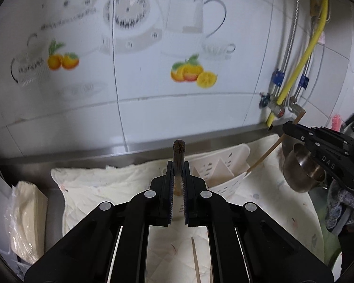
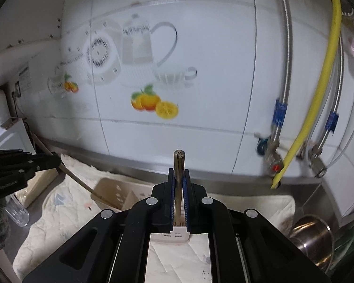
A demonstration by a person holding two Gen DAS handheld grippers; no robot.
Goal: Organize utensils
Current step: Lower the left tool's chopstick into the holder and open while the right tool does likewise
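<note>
A slim brown wooden chopstick (image 1: 179,162) stands clamped between the closed jaws of the left gripper (image 1: 179,176), its blunt dark end poking out beyond the fingertips and its long axis running along the line of the fingers. The right gripper (image 2: 179,184) is likewise pressed shut on a second pale wooden chopstick (image 2: 178,181), held the same way; seen from the left wrist, that stick slants down from the right gripper's tip until its lower end meets the rim of the white perforated plastic utensil caddy (image 1: 226,165). The caddy lies on its side on a cream quilted cloth (image 1: 101,184), just ahead and slightly right of the left gripper, and ahead and left of the right gripper, so it sits between the two tools with its open mouth toward them. By appearance the right gripper's chopstick is the nearer to going in, already touching the caddy, while the left one points past the caddy's left edge and would need to swing rightward. Another thin wooden stick (image 1: 195,259) rests on the cloth beneath the left gripper. A stainless steel bowl (image 1: 299,172) sits to the right, below the right gripper, and a yellow hose (image 1: 304,54) runs down the tiled wall.
</note>
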